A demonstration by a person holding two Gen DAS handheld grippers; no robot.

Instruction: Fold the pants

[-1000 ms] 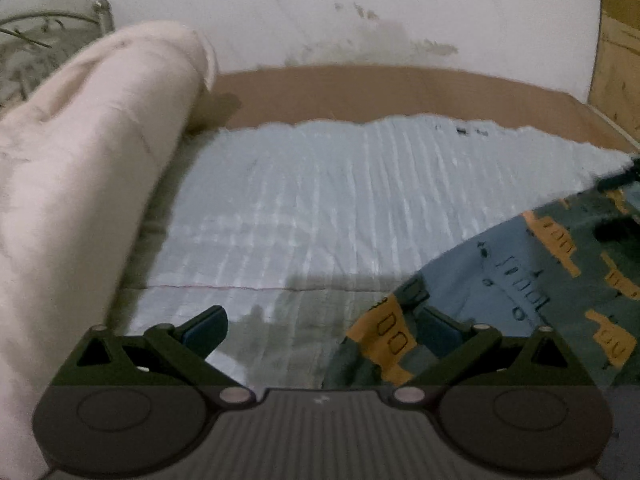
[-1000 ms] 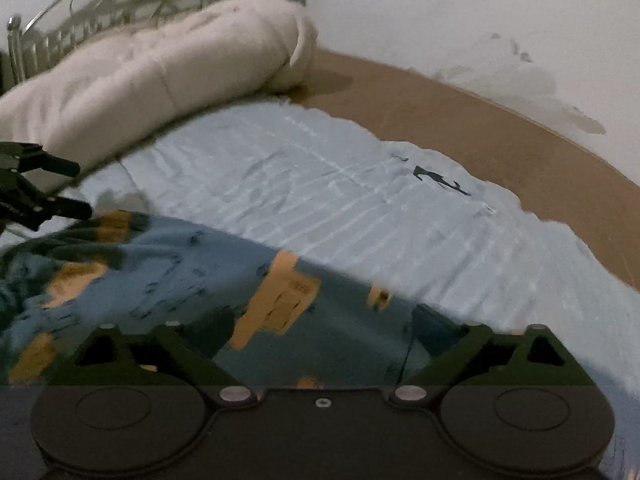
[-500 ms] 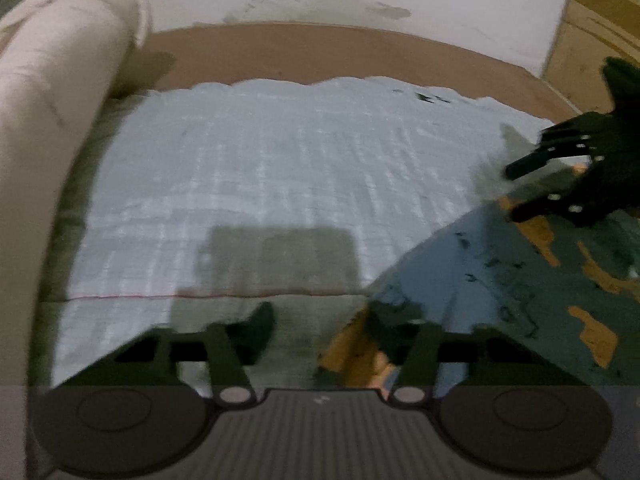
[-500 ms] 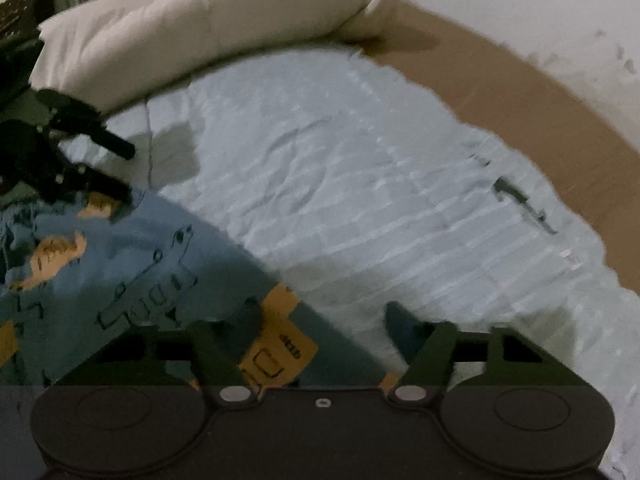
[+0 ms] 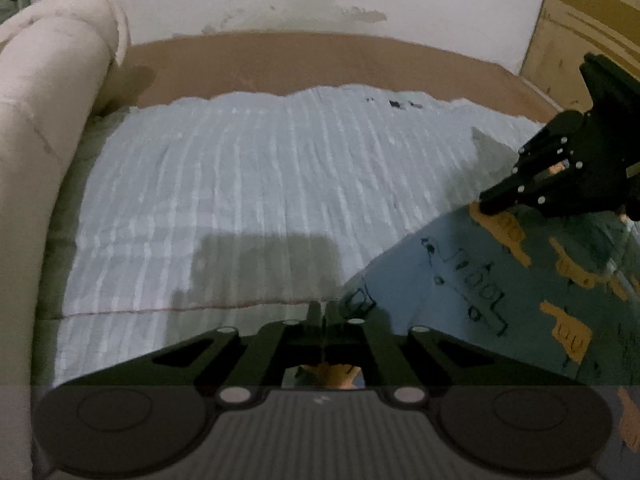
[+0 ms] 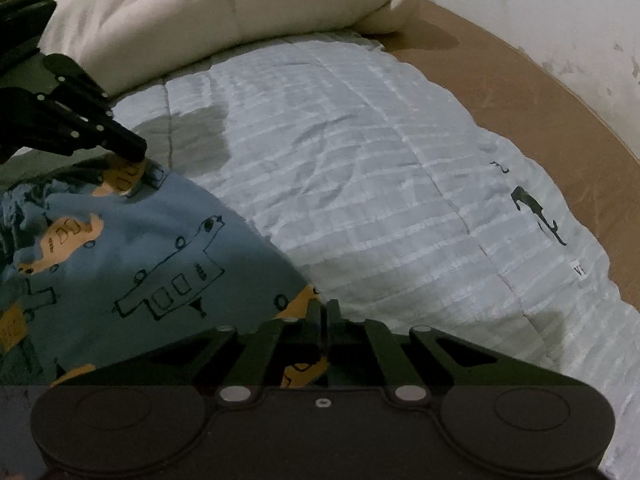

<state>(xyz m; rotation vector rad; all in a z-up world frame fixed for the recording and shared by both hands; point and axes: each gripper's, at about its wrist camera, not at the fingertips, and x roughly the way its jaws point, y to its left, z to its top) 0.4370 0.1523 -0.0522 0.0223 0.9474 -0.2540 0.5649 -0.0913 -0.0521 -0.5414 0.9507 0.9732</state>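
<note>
The pants (image 5: 500, 280) are blue-grey with orange patches and drawn vehicles. They lie on a pale blue quilt (image 5: 240, 184), at the right in the left wrist view and at the left in the right wrist view (image 6: 132, 248). My left gripper (image 5: 322, 312) is shut on one corner of the pants. My right gripper (image 6: 324, 312) is shut on another corner. Each gripper shows in the other's view, the right gripper (image 5: 492, 204) and the left gripper (image 6: 134, 154), both pinching the fabric edge, which is stretched between them.
A rolled cream duvet (image 6: 224, 12) lies along the far side of the bed, at the left in the left wrist view (image 5: 44, 128). A brown mattress edge (image 5: 320, 64) borders a white wall. A metal bed frame shows at the top left in the right wrist view.
Both grippers were open over the pants' edge a second ago. They have closed on the fabric and lifted the edge, which is now pulled taut between them.
</note>
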